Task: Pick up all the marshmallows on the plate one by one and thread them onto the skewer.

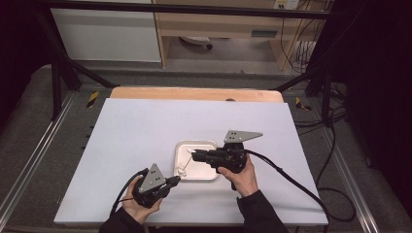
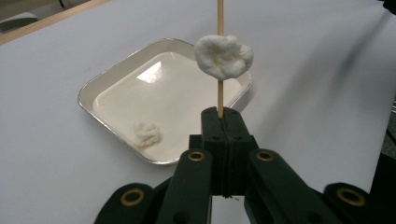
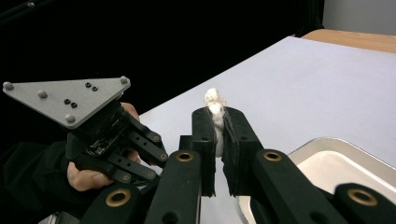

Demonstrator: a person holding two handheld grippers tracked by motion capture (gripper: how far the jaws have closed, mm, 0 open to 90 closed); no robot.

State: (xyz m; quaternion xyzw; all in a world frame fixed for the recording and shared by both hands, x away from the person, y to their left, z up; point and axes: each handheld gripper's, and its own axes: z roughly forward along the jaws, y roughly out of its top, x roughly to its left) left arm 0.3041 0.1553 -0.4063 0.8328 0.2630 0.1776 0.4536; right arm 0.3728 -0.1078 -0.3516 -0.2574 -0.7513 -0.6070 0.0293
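My left gripper (image 2: 223, 116) is shut on a thin wooden skewer (image 2: 219, 91) that points away over a white metal tray (image 2: 116, 79). A soft white lump (image 2: 224, 55) is threaded on the skewer above the jaws. A second white lump (image 2: 146, 134) lies in the tray's near corner. My right gripper (image 3: 216, 116) is shut on a third white lump (image 3: 214, 100), which pokes out past its tips. In the high view the left gripper (image 1: 175, 181) sits at the tray's (image 1: 197, 142) near left corner, and the right gripper (image 1: 194, 155) reaches in over it from the right.
The tray rests on a white sheet (image 1: 145, 131) covering the table, with a wooden edge (image 1: 194, 93) at the far side. Cables (image 1: 286, 174) trail from both grippers toward the near right. Black frame posts stand at the table's far corners.
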